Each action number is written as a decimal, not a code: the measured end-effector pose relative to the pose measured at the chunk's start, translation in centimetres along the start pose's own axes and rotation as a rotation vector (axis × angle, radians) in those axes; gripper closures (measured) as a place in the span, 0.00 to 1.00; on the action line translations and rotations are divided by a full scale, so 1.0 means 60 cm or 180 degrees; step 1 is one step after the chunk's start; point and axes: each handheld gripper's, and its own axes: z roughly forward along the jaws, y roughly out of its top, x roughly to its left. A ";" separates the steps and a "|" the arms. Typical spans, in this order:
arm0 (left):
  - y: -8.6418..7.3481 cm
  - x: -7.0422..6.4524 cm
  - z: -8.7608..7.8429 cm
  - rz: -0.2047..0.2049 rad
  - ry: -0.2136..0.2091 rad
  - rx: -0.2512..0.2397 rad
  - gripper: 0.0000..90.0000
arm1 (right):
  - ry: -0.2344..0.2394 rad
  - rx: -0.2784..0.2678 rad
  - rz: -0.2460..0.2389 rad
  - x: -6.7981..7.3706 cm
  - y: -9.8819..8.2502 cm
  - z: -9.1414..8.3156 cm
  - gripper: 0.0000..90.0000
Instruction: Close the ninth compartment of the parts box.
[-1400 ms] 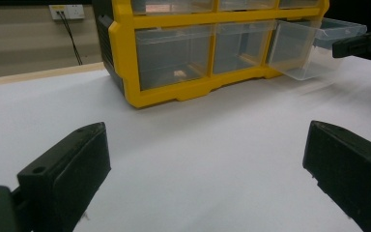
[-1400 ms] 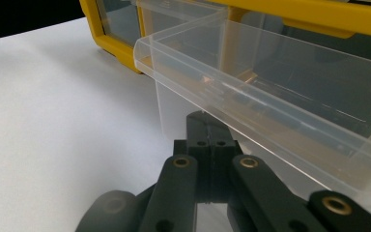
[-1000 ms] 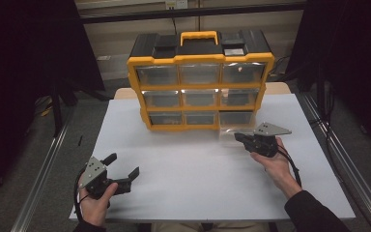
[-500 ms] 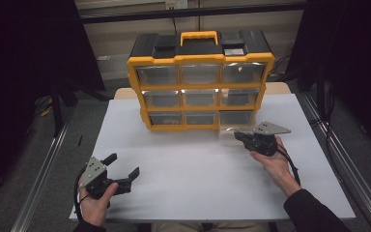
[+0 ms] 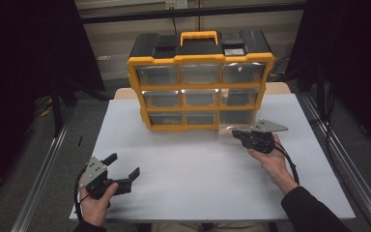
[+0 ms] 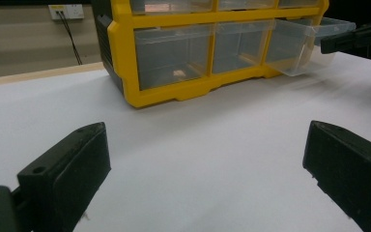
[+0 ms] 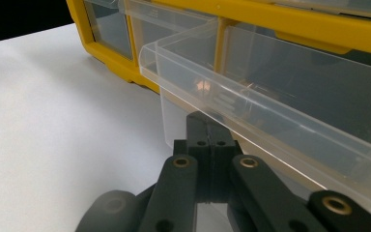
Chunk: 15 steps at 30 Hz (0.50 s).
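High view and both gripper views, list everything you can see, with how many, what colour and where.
Drawer cabinet: one, yellow frame with black top and yellow handle, at the far middle of the table.
Clear drawers: nine, see-through, three rows of three in the cabinet; the bottom right drawer is pulled partly out.
Table: one, white top, under everything.
Wall socket: one, white, on the wall behind the table.
Left gripper: one, black with a grey plate, near left of the table, jaws wide open and nothing between them.
Right gripper: one, black with a grey plate, right of centre, jaws shut at the front lip of the pulled-out drawer.
Hands: two, one on each gripper; dark sleeve on the right arm.
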 end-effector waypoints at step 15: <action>0.000 0.000 0.000 -0.0012 0.0005 -0.0008 0.03 | -0.0043 -0.0013 0.0039 -0.009 0.002 0.005 1.00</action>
